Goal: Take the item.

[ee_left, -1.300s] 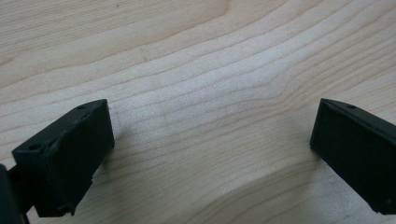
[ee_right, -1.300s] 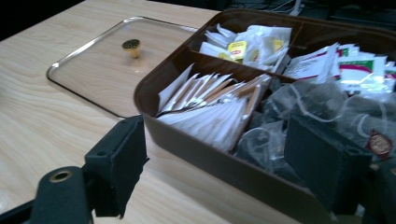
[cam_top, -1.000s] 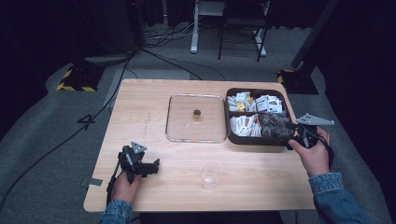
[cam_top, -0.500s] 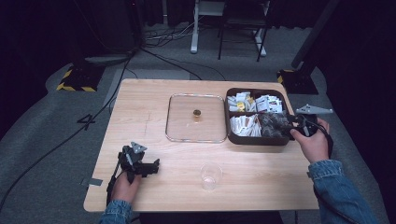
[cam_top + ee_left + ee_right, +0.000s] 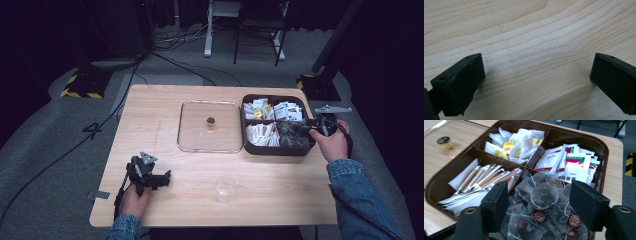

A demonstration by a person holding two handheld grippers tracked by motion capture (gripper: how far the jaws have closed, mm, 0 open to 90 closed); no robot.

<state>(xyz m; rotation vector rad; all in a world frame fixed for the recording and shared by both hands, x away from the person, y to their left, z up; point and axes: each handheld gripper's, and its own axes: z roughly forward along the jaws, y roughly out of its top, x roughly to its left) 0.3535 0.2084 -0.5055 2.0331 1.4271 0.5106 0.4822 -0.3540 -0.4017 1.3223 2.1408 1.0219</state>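
A brown compartment box (image 5: 274, 150) stands at the table's right; its rim (image 5: 604, 147) shows in the right gripper view. Its near right compartment holds mesh tea bags (image 5: 541, 192) with red tags. My right gripper (image 5: 301, 131) reaches in from the box's right side. Its jaws have just been closing and stand open on either side of the tea bag heap (image 5: 291, 136); I see no pad pressing. My right gripper (image 5: 541, 205) hangs just above the bags. My left gripper (image 5: 162, 178) rests open near the front left; only bare wood lies between the jaws of the left gripper (image 5: 536, 82).
A glass lid (image 5: 195, 132) with a small brass knob (image 5: 210, 120) lies left of the box. A clear cup (image 5: 225, 188) stands near the front edge. Paper stick packets (image 5: 484, 180) and white sachets (image 5: 574, 165) fill other compartments.
My right hand has moved away from the table's front edge along the box's right side, and its jaws have narrowed over the tea bags. The left gripper has stayed put.
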